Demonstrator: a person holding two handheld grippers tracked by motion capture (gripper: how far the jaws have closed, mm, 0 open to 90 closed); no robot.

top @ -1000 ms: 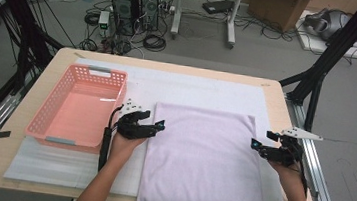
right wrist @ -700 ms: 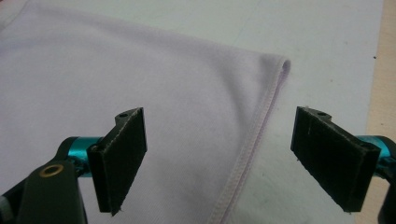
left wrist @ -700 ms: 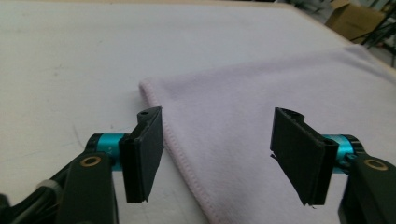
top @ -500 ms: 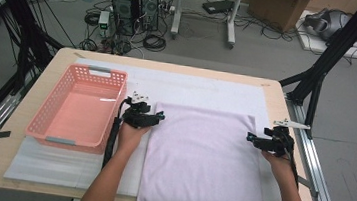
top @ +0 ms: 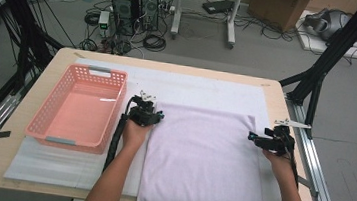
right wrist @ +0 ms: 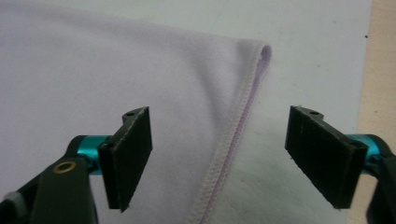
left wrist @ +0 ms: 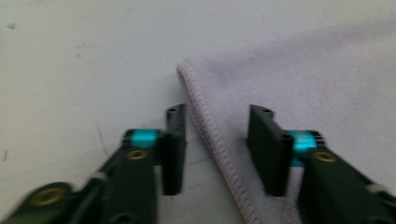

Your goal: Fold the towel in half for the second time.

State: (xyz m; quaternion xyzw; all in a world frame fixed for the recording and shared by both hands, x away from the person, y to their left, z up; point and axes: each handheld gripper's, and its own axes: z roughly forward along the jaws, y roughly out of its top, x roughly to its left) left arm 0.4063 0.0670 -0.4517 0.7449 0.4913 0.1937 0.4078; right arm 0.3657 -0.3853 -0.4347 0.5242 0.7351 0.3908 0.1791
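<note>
A pale lilac towel lies flat on a white foam mat. My left gripper is at the towel's far left corner. In the left gripper view its jaws straddle the stitched hem of the towel, one pad over the mat and one over the cloth. They have just been closing, and a gap still shows on both sides. My right gripper is at the far right corner. Its jaws stand wide across the hem of the towel, having just closed a little.
An empty pink plastic basket stands on the mat left of the towel, close to my left hand. The wooden table ends just right of my right hand, with a metal rail along that edge.
My left hand has moved away from me to the towel's far left corner and its jaws have narrowed. The right hand has shifted slightly left onto the towel's right edge.
</note>
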